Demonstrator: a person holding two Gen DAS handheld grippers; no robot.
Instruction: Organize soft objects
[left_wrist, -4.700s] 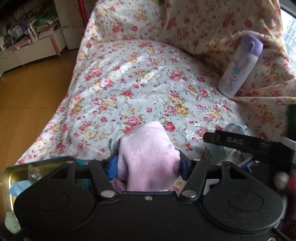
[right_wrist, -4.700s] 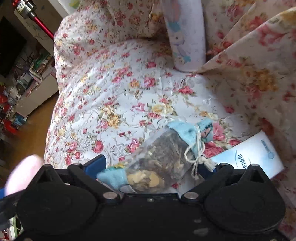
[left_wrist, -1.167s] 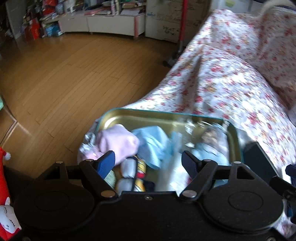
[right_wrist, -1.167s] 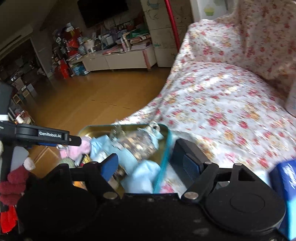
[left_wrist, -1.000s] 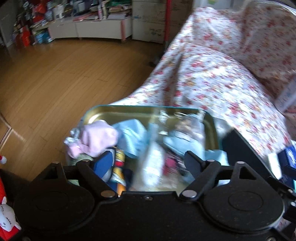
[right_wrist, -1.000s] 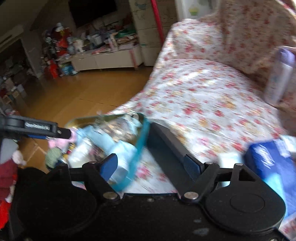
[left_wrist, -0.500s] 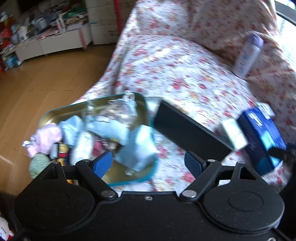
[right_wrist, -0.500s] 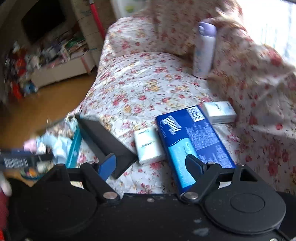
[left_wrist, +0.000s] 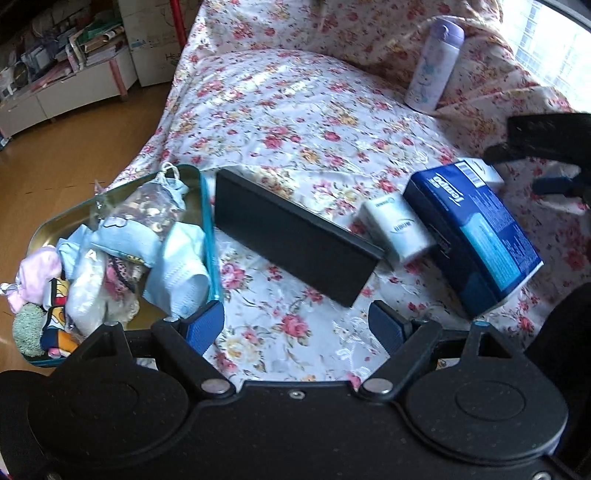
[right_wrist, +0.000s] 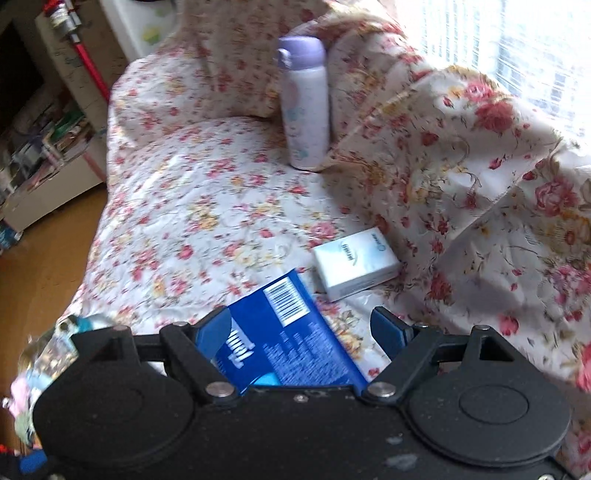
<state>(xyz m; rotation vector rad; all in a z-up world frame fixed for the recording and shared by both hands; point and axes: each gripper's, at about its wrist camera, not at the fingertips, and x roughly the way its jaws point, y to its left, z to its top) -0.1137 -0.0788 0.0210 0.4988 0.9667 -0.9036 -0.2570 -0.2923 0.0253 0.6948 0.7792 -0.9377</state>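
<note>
A gold tin with a teal rim (left_wrist: 205, 206) sits at the sofa's left edge, full of soft things: a pink cloth (left_wrist: 37, 275), light blue cloths (left_wrist: 184, 273) and a clear pouch of dried bits (left_wrist: 153, 205). My left gripper (left_wrist: 297, 325) is open and empty above the floral cover, right of the tin. My right gripper (right_wrist: 299, 330) is open and empty, over the blue tissue pack (right_wrist: 284, 332). A white tissue packet (right_wrist: 356, 264) lies just beyond it. A second white packet (left_wrist: 400, 230) lies beside the blue pack (left_wrist: 476, 229) in the left wrist view.
The black tin lid (left_wrist: 291, 236) lies between the tin and the packets. A lilac bottle (right_wrist: 304, 107) stands at the sofa back. Wooden floor (left_wrist: 55, 162) lies to the left of the sofa, with low white cabinets (left_wrist: 70, 85) behind.
Both grippers let go of the pink cloth and the pouch into the tin, then swung right. The right gripper now faces the tissue packs.
</note>
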